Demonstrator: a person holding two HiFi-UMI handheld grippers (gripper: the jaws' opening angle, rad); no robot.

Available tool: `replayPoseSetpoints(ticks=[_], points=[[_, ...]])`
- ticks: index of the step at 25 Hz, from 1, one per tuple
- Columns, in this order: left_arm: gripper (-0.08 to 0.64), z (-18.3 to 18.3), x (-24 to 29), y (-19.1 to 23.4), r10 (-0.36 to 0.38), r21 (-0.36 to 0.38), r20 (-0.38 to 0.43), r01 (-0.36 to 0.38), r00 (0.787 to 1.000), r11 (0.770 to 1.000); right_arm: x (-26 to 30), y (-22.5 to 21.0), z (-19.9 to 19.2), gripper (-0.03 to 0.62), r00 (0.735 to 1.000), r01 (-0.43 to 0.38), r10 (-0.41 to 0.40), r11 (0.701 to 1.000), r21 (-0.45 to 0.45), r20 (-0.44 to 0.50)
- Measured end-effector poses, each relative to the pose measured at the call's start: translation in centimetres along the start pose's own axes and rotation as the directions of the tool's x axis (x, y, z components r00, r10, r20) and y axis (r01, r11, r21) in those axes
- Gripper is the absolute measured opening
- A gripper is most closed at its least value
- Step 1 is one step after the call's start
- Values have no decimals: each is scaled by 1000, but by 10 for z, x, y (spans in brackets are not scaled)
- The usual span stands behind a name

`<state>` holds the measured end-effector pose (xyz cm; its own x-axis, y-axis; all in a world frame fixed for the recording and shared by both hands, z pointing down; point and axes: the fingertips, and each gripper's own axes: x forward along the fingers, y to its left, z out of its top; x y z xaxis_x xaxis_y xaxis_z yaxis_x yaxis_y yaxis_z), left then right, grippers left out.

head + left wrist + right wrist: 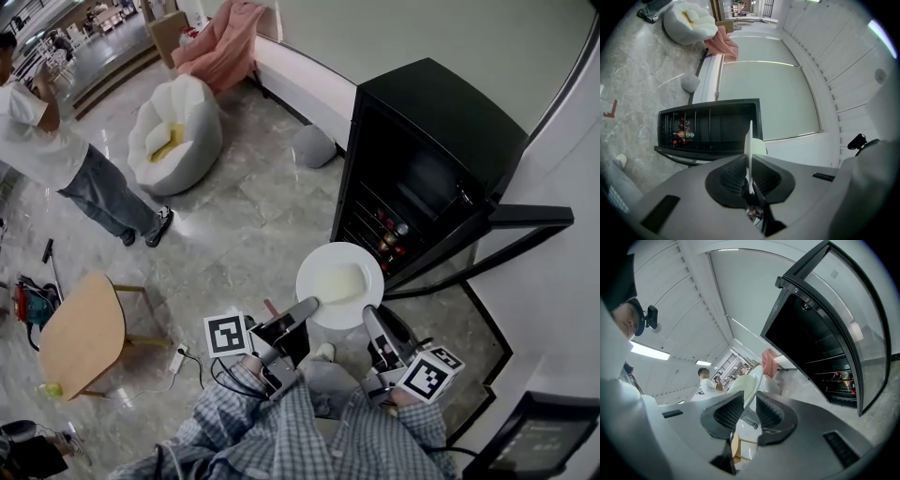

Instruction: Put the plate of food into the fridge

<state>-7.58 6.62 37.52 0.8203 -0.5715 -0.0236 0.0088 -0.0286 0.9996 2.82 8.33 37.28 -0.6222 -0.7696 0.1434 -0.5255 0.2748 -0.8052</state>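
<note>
While the black fridge (pixel 422 159) stands with its glass door (pixel 525 217) swung wide and small drinks (pixel 389 234) on its lower shelves, the white plate (pixel 323 261) of pale food (pixel 339 281) hangs just before the opening. The left gripper (pixel 305 307) and right gripper (pixel 372 319) reach forward side by side, about level, each pinching the plate's near rim.

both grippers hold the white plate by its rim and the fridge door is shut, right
No: the fridge door stands open, as the head view shows. The left gripper and right gripper do hold the white plate by its rim.
</note>
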Motion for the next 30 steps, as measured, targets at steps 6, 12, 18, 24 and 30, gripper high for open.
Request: replayPoseSetpoints(ticks=[6, 12, 18, 24, 30], points=[[23, 2, 22, 0, 1, 3, -1, -1, 1000, 1000, 0, -12, 18, 86, 1000, -7, 7, 1000, 1, 2], [23, 3, 30, -2, 9, 7, 4, -9, 1000, 1000, 1, -16, 27, 86, 1000, -18, 18, 1000, 3, 2], [23, 2, 36, -2, 17, 2, -1, -17, 1000, 1000, 0, -19, 30, 86, 1000, -11, 11, 1000, 14, 9], [23, 2, 48, 2, 23, 4, -21, -23, 1000, 1000, -2, -29, 37, 86, 1000, 8, -8, 1000, 21, 22], [23, 10, 64, 6, 20, 2, -59, -20, 998, 1000, 2, -38, 46, 86, 997, 44, -45, 999, 23, 55]])
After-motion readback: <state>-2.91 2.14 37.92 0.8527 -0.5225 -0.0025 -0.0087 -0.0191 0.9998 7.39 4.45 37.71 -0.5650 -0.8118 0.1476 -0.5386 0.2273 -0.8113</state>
